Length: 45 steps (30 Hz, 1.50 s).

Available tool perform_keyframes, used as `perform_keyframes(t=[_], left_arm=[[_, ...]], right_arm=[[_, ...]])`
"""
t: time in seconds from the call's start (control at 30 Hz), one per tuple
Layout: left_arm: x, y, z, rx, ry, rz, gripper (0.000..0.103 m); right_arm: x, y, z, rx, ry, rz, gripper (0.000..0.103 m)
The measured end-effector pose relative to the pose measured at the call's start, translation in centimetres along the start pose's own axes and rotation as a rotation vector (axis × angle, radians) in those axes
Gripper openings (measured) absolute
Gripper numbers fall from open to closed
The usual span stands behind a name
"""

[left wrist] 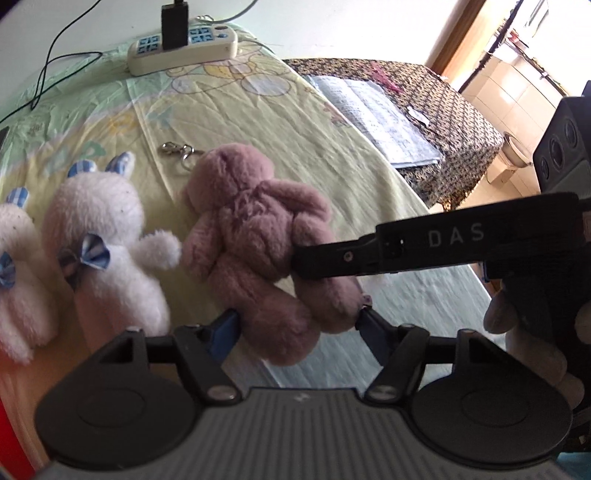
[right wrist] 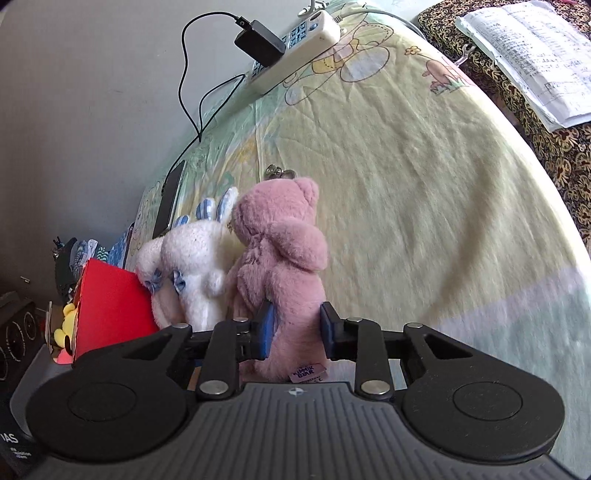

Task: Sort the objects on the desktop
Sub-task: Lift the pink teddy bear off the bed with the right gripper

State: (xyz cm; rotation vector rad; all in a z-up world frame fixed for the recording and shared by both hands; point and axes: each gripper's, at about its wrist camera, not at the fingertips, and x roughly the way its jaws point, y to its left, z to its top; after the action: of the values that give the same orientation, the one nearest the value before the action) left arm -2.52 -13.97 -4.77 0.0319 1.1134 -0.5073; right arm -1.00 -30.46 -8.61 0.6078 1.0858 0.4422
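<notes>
Pink plush bear [right wrist: 280, 266] lies on the pale yellow cartoon-print cloth [right wrist: 424, 192], its lower body pinched between the blue pads of the right gripper [right wrist: 297, 328], which press into the fur on both sides. In the left wrist view the same bear [left wrist: 255, 236] sits between the spread blue pads of the left gripper [left wrist: 295, 325]; these stand apart at either side of its legs, and whether they touch the fur I cannot tell. A finger of the right gripper [left wrist: 332, 258] crosses the bear's side there. Just beside the bear, on its far side from that finger, lies a white plush rabbit [left wrist: 107, 251] with blue checked ears and bow, touching the bear's arm; a second white rabbit [left wrist: 14, 280] lies beyond it. Above the bear's head rests a metal key ring clasp [left wrist: 179, 151]. Further beyond the bear, at the cloth's far edge, sits a white power strip [left wrist: 184, 48] with a black charger [left wrist: 174, 26] plugged in.
</notes>
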Motion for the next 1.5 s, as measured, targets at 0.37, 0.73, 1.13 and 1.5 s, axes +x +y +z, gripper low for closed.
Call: perform_keyframes(t=[0.37, 0.73, 1.13, 1.5], left_arm=[[-0.9, -2.3, -5.1, 0.105, 0.071, -0.037, 0.073], [-2.5, -0.8, -3.0, 0.044, -0.027, 0.028, 0.080], [0.5, 1.2, -1.9, -0.089, 0.018, -0.037, 0.085], [-0.1, 0.7, -2.7, -0.137, 0.017, -0.098, 0.084]], right_arm=[[-2.2, 0.3, -5.3, -0.009, 0.070, -0.018, 0.036], [-2.2, -1.0, -2.7, 0.040, -0.075, -0.089, 0.055], [0.9, 0.5, -1.9, 0.028, 0.052, 0.030, 0.052], [0.2, 0.8, -1.8, 0.028, 0.104, 0.042, 0.045]])
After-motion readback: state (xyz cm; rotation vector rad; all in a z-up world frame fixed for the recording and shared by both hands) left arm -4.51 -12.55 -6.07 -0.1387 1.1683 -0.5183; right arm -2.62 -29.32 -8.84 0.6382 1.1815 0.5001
